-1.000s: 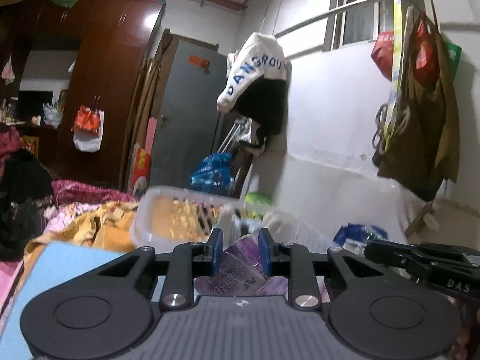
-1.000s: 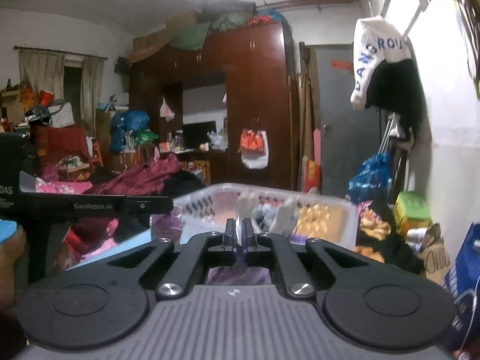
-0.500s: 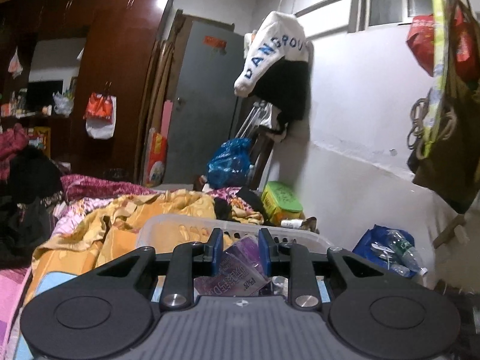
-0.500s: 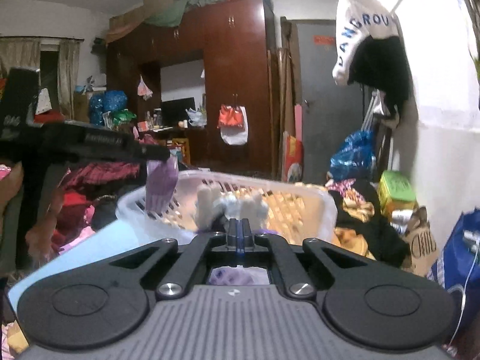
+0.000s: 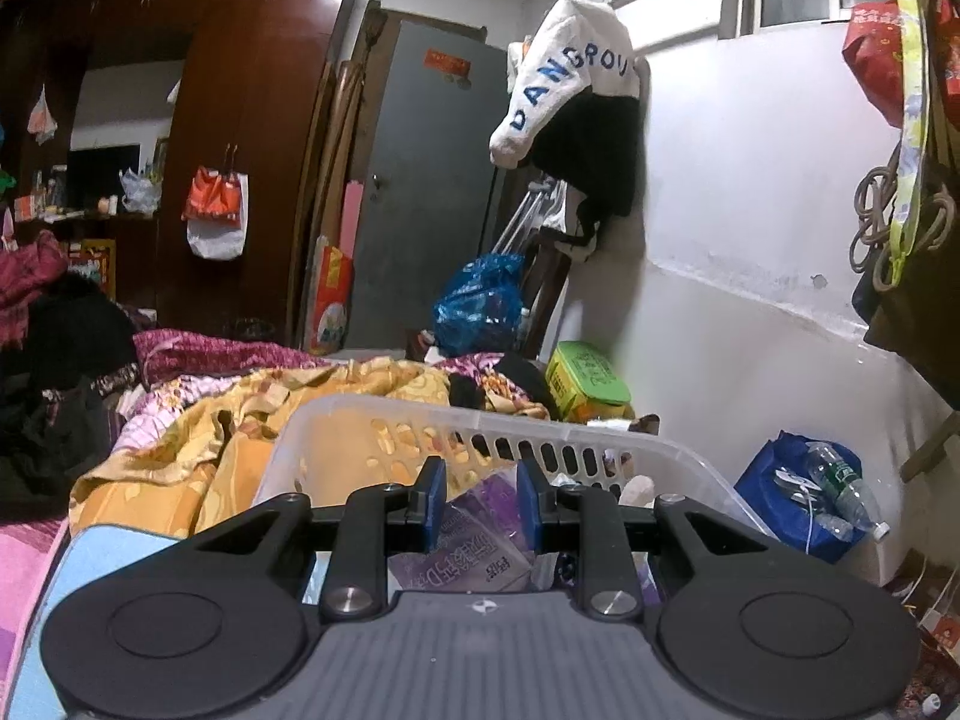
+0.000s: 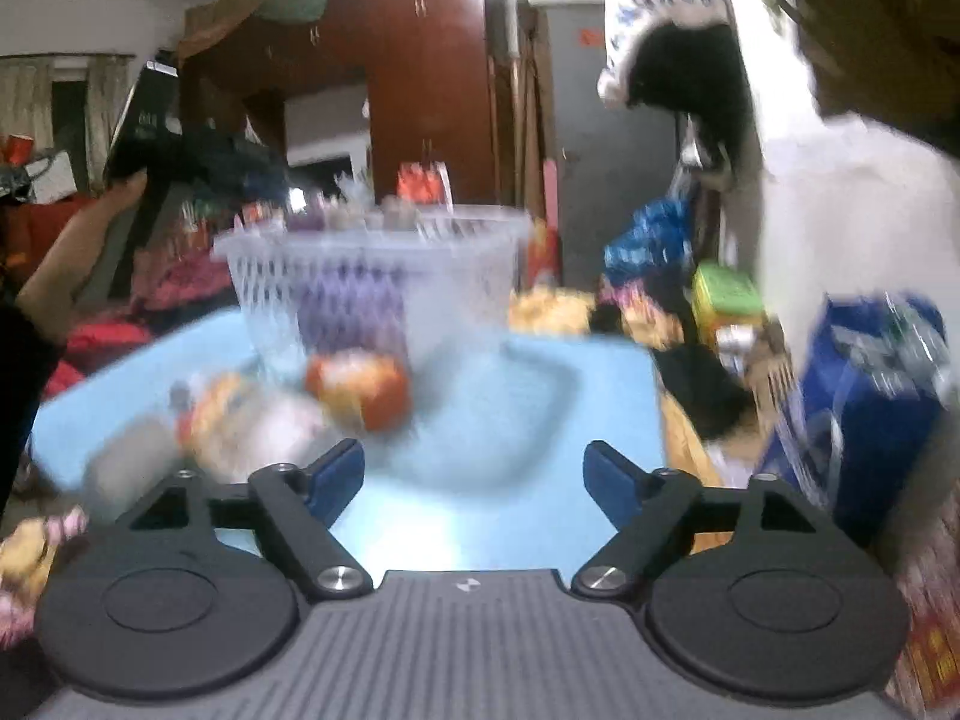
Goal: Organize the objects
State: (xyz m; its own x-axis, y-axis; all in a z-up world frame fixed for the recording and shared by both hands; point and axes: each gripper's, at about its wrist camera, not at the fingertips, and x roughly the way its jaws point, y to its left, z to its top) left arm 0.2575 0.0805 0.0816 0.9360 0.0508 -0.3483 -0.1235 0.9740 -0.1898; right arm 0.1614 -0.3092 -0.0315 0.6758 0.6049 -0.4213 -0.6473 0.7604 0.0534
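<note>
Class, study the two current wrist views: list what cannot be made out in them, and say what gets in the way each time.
- Right wrist view: the objects on the blue mat, such as the orange-red item, are smeared by motion blur.
- Right wrist view: contents of the basket are blurred.
- Left wrist view: the purple packet is partly hidden by the left hand-held gripper, so a firm grip cannot be confirmed.
- Left wrist view: the basket floor is hidden by the gripper body.

Left gripper (image 5: 474, 501), blue-padded fingers (image 5: 433, 498) clamped on a purple printed plastic packet (image 5: 477, 546). Packet sits over the near end of a translucent white slotted plastic basket (image 5: 420, 420). Basket rests on a light blue surface (image 5: 114, 552), beside a crumpled yellow floral blanket (image 5: 204, 450). Blue bag holding clear plastic bottles (image 5: 804, 504) lies to the right, by the white wall (image 5: 750, 210).
</note>
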